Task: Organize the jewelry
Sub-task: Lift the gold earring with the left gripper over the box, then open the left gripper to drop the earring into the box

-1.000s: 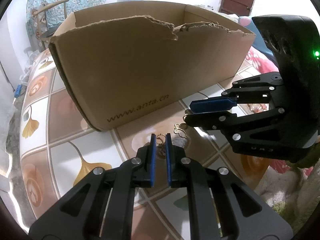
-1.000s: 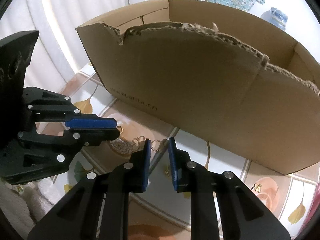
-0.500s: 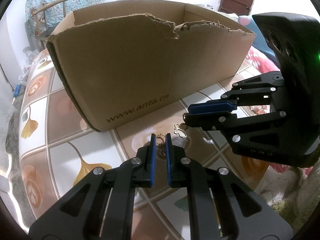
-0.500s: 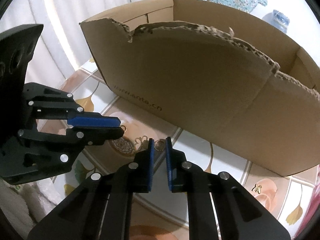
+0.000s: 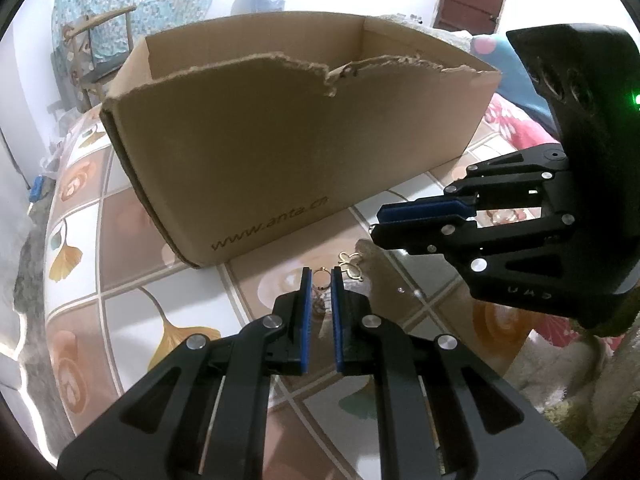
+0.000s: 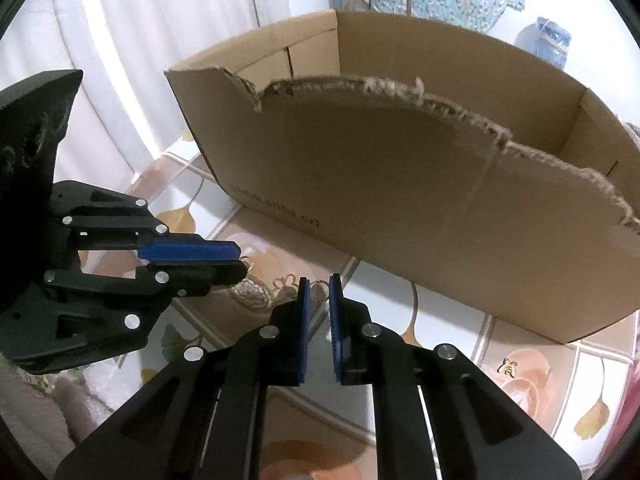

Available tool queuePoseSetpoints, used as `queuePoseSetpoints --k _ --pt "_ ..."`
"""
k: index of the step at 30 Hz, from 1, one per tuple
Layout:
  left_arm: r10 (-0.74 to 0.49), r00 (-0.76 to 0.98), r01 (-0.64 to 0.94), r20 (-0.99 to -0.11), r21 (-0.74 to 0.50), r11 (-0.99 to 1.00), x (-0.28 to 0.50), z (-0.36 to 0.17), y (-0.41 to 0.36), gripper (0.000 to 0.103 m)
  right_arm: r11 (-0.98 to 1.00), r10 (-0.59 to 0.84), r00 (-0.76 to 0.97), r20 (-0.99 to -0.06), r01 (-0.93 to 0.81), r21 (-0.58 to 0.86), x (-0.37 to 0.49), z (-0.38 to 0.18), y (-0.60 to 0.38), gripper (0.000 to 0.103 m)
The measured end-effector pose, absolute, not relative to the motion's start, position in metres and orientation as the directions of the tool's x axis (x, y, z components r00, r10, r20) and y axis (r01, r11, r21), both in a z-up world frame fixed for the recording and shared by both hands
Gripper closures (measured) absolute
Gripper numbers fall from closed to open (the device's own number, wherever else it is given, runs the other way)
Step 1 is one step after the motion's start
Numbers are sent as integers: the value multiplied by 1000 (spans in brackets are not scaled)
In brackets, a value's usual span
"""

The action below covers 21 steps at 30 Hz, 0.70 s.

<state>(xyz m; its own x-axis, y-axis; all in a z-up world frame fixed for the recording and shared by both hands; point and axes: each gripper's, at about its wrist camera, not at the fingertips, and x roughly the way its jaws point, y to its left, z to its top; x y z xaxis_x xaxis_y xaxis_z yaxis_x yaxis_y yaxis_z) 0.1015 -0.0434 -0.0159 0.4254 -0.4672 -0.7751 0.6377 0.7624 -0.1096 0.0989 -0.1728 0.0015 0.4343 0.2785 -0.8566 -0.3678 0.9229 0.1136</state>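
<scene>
My left gripper (image 5: 319, 274) is shut on a small gold ring (image 5: 320, 278), held just above the tiled table. It also shows at the left of the right wrist view (image 6: 236, 258). My right gripper (image 6: 317, 284) is shut on another small gold ring (image 6: 318, 290); it shows at the right of the left wrist view (image 5: 376, 222). A gold butterfly-shaped piece (image 5: 350, 264) lies on the table between the two grippers, also in the right wrist view (image 6: 284, 282). A big open cardboard box (image 5: 296, 140) with a torn front rim stands right behind.
The table (image 5: 132, 280) has a glossy top with ginkgo-leaf tiles. A crocheted mat (image 6: 250, 292) lies under the jewelry. A small gold bee piece (image 6: 506, 367) lies at the right. A floral blanket (image 5: 516, 120) is past the table's right edge.
The right gripper's fingers have closed from a wider gap onto the ring. Both grippers have lifted a little, and more of the box's inside shows.
</scene>
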Motion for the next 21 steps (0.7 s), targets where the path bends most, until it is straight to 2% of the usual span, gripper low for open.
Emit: queuePoseSetpoints --k 7,15,18,21 --pt "-514 461 654 -724 -114 748 88 19 -39 95 912 340 486 -805 -379 156 83 40 -185 93" --pt "-622 505 719 -599 -107 686 99 104 -40 95 895 413 607 -679 -407 181 83 125 -219 93" --pt "-650 452 726 -611 -172 666 130 117 -54 95 902 392 620 -680 -404 152 104 140 -234 93" --pt "-652 372 715 -661 -244 656 166 109 -78 95 906 370 564 -738 -396 152 139 135 -248 93"
